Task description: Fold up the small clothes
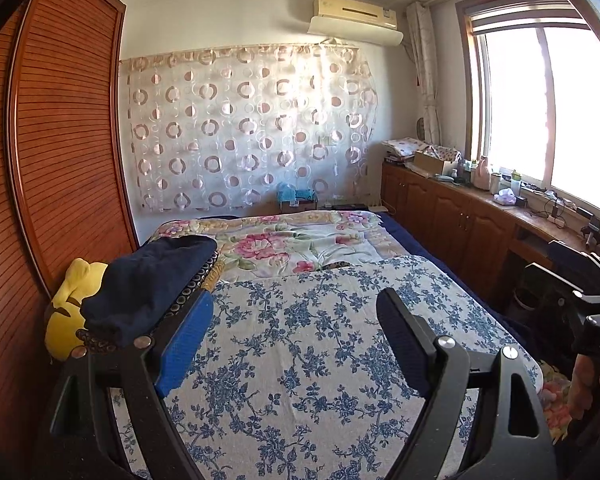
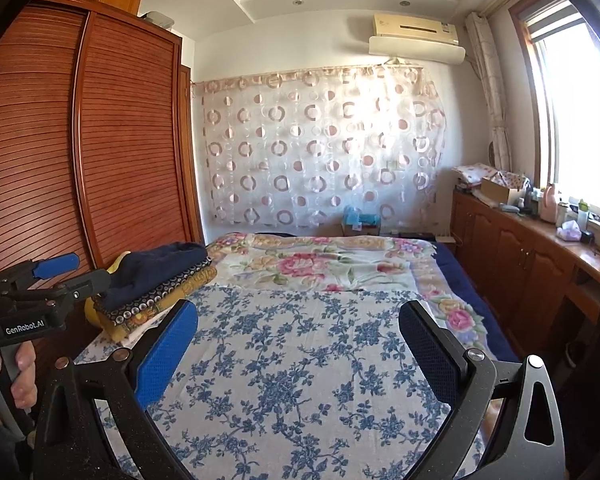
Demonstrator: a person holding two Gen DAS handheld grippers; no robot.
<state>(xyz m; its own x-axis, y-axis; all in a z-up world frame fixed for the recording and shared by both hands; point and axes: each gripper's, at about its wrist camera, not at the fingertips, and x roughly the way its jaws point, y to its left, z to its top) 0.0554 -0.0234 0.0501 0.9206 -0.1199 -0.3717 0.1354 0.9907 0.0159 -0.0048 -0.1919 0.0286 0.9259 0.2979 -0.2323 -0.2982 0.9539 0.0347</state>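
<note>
Both grippers hung over the bed with nothing in them. The left gripper (image 1: 296, 316) had its jaws wide open, with only the blue flowered sheet (image 1: 320, 340) showing between them. The right gripper (image 2: 298, 334) was wide open and empty too. The folded clothes (image 2: 160, 280) sat in a small stack at the left edge of the bed, near the wooden wardrobe (image 2: 100, 140). A dark blue piece (image 1: 152, 280) lay on top, with something yellow (image 1: 70, 312) beside the stack. A hand (image 2: 22, 372) held the left gripper's handle.
</note>
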